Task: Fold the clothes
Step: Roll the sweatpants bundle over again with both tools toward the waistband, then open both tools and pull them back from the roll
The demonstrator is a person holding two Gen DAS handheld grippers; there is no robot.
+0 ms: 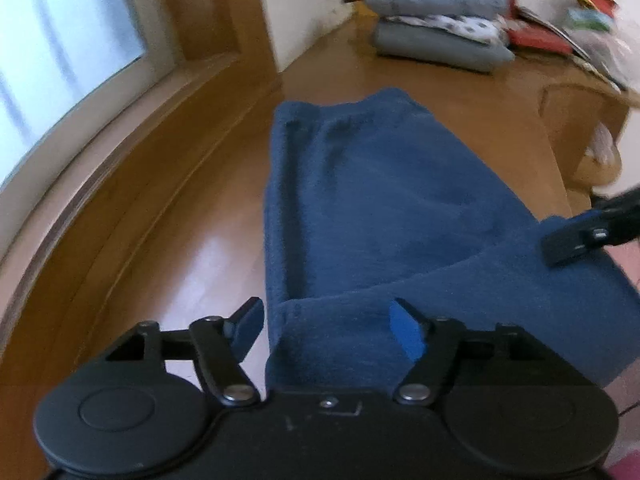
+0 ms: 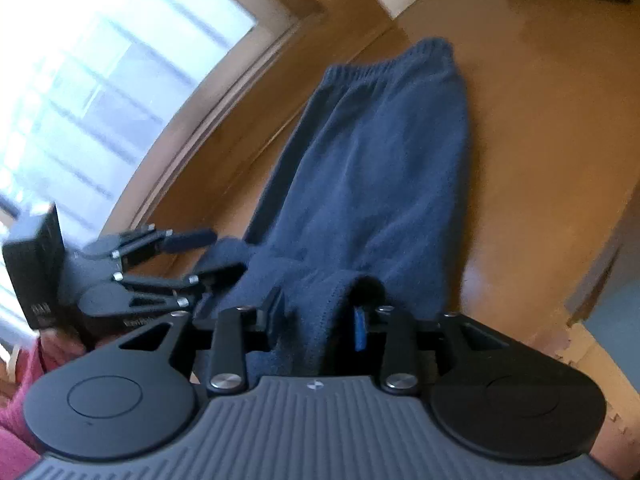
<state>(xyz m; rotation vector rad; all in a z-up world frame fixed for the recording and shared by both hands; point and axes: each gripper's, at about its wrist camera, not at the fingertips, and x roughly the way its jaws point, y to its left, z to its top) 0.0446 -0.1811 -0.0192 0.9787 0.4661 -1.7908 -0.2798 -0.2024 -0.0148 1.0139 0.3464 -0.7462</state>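
Left wrist view: I log blue trousers (image 1: 380, 184) mid-frame on wooden table (image 1: 168, 248), near end doubled over. Left gripper (image 1: 326, 332) wide, cloth between, unpinched. Right gripper (image 2: 318, 320) narrower; grip unclear. Folded stack (image 1: 436, 20) upper right; further folds remain.

Pants (image 1: 380, 200): dark blue fleecy knit cloth, matt, ribbed waistband. Bench (image 1: 192, 248): varnished wood, smooth, glossy with glare patches. Left claw (image 1: 328, 330): matt black plastic, shiny metal pivot pins, blue pads. Right claw (image 2: 318, 320): same, plus ribbed grey housing. Folded stack (image 1: 436, 20): soft matt cloth, one layer dotted.
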